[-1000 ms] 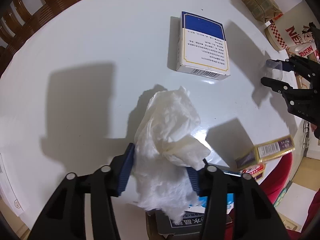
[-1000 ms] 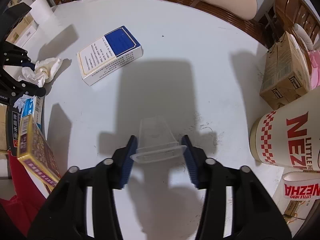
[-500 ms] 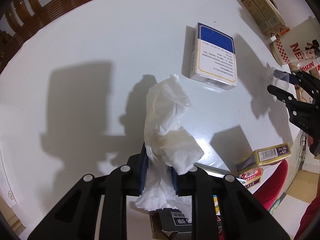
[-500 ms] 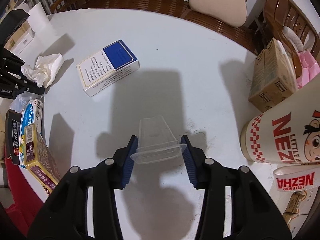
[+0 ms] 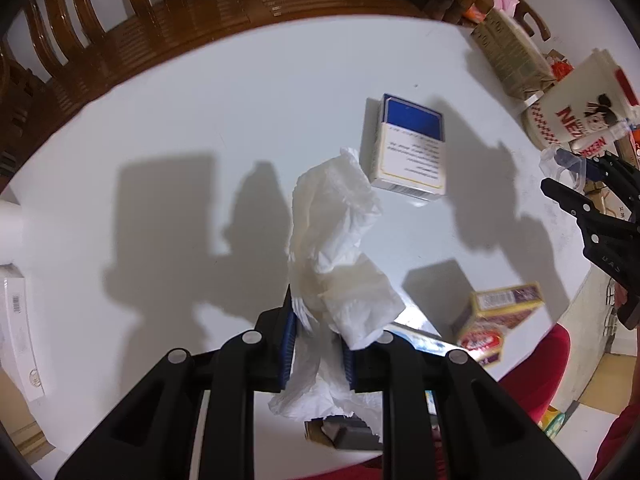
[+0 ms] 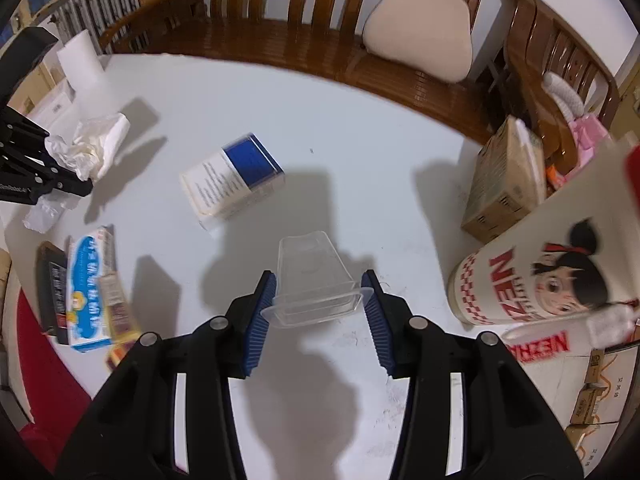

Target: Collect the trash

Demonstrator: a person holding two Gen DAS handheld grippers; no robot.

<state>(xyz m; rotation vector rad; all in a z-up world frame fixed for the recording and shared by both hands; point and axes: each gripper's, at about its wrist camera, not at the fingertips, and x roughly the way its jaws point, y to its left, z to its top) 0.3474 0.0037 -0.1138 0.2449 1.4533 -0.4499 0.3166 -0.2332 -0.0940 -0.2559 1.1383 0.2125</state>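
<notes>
My left gripper (image 5: 318, 344) is shut on a crumpled white tissue (image 5: 336, 248) and holds it above the white round table (image 5: 160, 128); the tissue also shows at the left of the right wrist view (image 6: 94, 150). My right gripper (image 6: 318, 300) is shut on the rim of a clear plastic cup (image 6: 312, 280), held above the table. That gripper with the cup shows at the right edge of the left wrist view (image 5: 576, 184). A blue and white box (image 5: 412, 148) lies flat on the table, also in the right wrist view (image 6: 232, 184).
A large paper cup printed NEZHA (image 6: 552, 264) and brown cartons (image 6: 504, 188) stand at the table's right. Small boxes (image 6: 88, 292) lie at the near left edge, one yellow and purple (image 5: 496, 312). A wooden bench (image 6: 320, 40) with a cushion (image 6: 420, 44) runs behind the table.
My left gripper closed on the tissue and lifted it off the table. My right gripper rose with the clear cup still in it.
</notes>
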